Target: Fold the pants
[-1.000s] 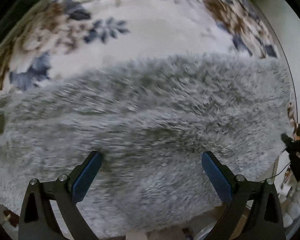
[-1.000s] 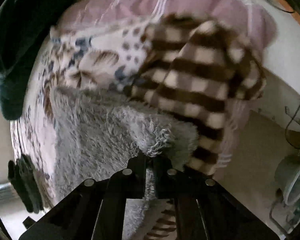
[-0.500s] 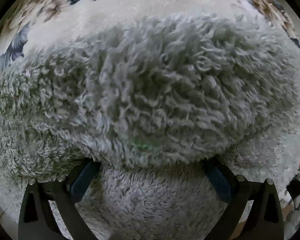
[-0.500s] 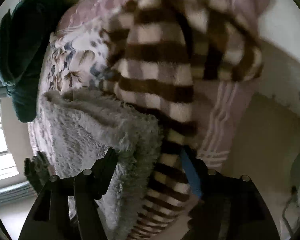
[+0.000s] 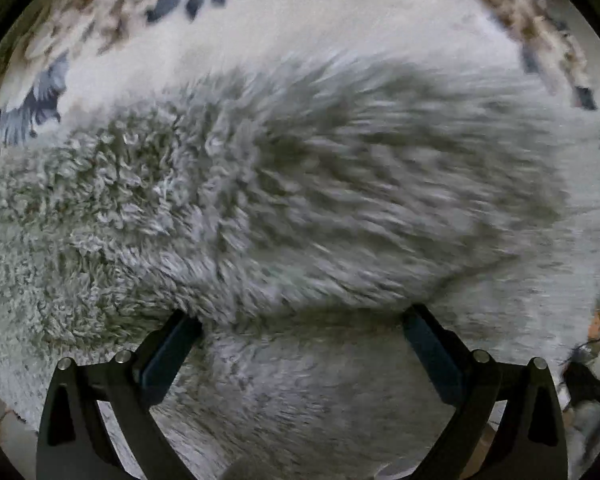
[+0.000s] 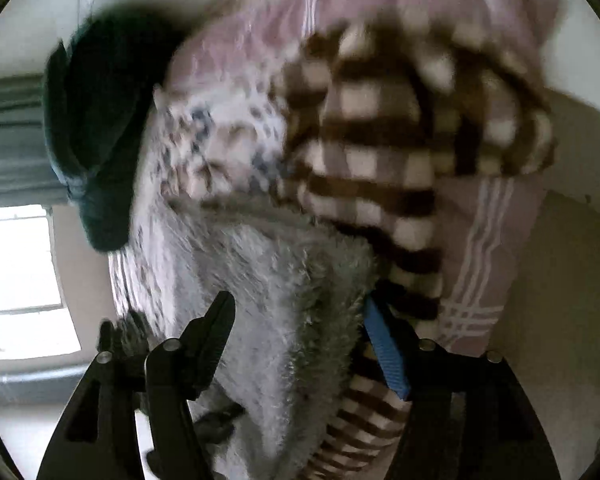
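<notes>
While daylight comes through a window [image 6: 24, 280] at the left of the right wrist view, a bed [image 5: 340, 20] covered with a pale sheet printed in blue and brown flowers carries the work, with a plain light wall [image 6: 572, 300] to its right. One pair of grey fleece pants [image 5: 280, 200] lies on that bed, folded over on itself so that a thick upper layer rests on a lower one; much of it is blurred. Beyond the pants in the right wrist view sit one brown-and-cream checked blanket [image 6: 380, 120], touching the pants' far edge, and one pink striped cloth [image 6: 488, 248] under and behind the blanket. One dark green garment [image 6: 100, 132] lies at the bed's far left edge, well apart from the pants.

Two grippers are in view. Just above the pants, the left gripper [image 5: 302, 330] has its jaws spread wide, the fold's edge bulging between them with neither pad pressing on it. At the pants' near corner, the right gripper [image 6: 300, 336] also stands spread, one fleece edge lying loose between its black finger and its blue pad [image 6: 386, 354].
</notes>
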Motion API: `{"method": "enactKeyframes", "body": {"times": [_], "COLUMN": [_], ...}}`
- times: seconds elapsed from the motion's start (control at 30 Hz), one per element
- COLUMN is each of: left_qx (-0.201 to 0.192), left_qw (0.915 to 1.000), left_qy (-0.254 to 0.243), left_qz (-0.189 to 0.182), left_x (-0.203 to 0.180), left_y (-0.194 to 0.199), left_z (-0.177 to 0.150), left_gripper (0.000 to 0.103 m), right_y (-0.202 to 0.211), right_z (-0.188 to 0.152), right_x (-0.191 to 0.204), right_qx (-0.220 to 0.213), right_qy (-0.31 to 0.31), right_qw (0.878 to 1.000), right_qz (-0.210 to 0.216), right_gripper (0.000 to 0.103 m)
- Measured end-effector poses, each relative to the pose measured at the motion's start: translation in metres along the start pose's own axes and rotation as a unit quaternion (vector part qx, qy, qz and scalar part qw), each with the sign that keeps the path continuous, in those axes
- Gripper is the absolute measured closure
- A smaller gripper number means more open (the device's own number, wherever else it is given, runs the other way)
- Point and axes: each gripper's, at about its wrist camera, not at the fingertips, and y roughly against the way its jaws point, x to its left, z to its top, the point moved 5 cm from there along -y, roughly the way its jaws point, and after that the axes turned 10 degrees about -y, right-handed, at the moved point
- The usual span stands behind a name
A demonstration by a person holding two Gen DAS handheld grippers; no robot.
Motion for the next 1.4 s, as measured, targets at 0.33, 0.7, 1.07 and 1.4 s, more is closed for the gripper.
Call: {"method": "enactKeyframes", "body": {"times": [0.33, 0.7, 1.07, 1.4], "left_qx": [-0.008, -0.007, -0.005, -0.010], "left_qw": [0.9994, 0.9994, 0.9997, 0.9995], "left_qy": [-0.028, -0.030, -0.020, -0.022], "left_qz": [-0.018, -0.017, -0.013, 0.020], "left_x": [-0.052, -0.085, -0.052, -0.067], "left_y": [0.006, -0.015, -0.051, -0.086], "left_z": [0.007, -0.039, -0.033, -0.015], "left_gripper": [0.000, 0.000, 0.000, 0.000], "right_y": [-0.024, -0.056, -0.118, -0.147], "right_z": [-0.017, -0.010, 0.001, -0.016], "right_x": [0.018, 0.032, 0.063, 0.117], "right_qx": [0.012, 0.019, 0.104, 0.092], "right_qy": [0.043, 0.011, 0.018, 0.101], "right_qw": [0.999, 0.997, 0.984, 0.988], "right_qz": [0.020, 0.073, 0.140, 0.068], "right_gripper": [0.034, 0.034, 0.047, 0.078]}}
